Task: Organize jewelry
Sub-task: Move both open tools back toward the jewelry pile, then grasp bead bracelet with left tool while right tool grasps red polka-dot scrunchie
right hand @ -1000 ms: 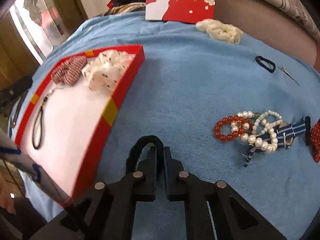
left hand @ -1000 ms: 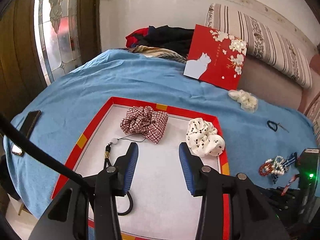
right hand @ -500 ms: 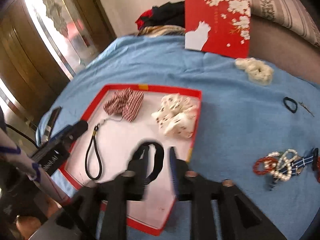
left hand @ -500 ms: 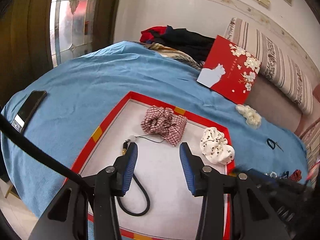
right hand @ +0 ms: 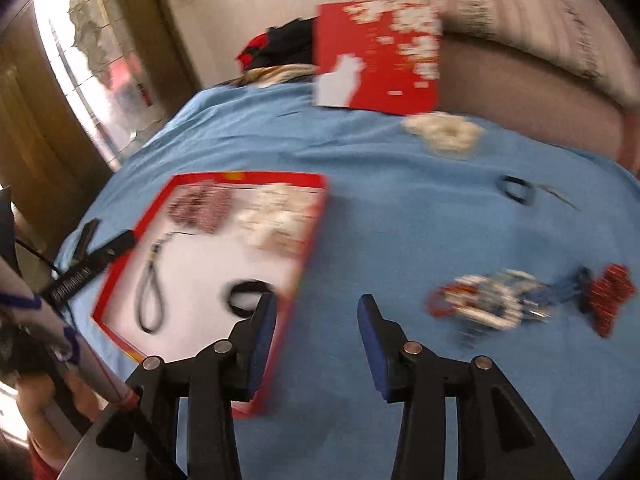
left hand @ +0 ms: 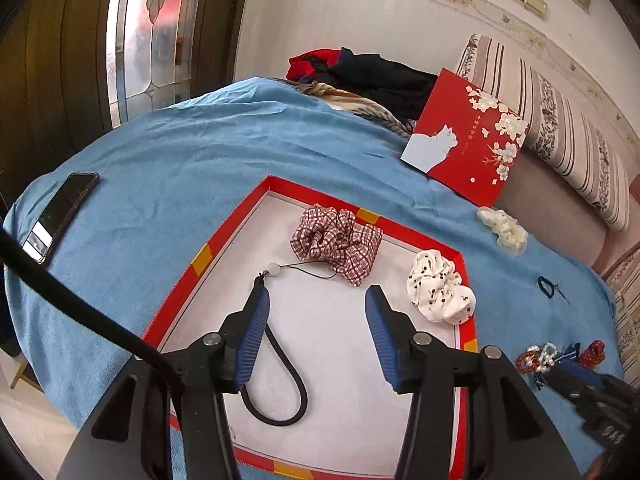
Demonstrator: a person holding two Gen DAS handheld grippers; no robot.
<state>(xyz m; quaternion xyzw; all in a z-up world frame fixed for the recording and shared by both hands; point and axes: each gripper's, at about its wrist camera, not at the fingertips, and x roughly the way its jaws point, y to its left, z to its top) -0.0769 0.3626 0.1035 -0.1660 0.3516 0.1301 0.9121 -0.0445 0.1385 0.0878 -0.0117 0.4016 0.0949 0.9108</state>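
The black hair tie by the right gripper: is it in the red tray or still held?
In the tray. The black hair tie lies on the red tray's white floor; the right gripper is open, empty.

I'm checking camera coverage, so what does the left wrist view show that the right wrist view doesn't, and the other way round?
Only the left wrist view shows the phone lying on the blue cloth. Only the right wrist view shows a black hair band in the red tray, beside the open right tool. Both show the tray, the plaid scrunchie, the black strap and the bead pile.
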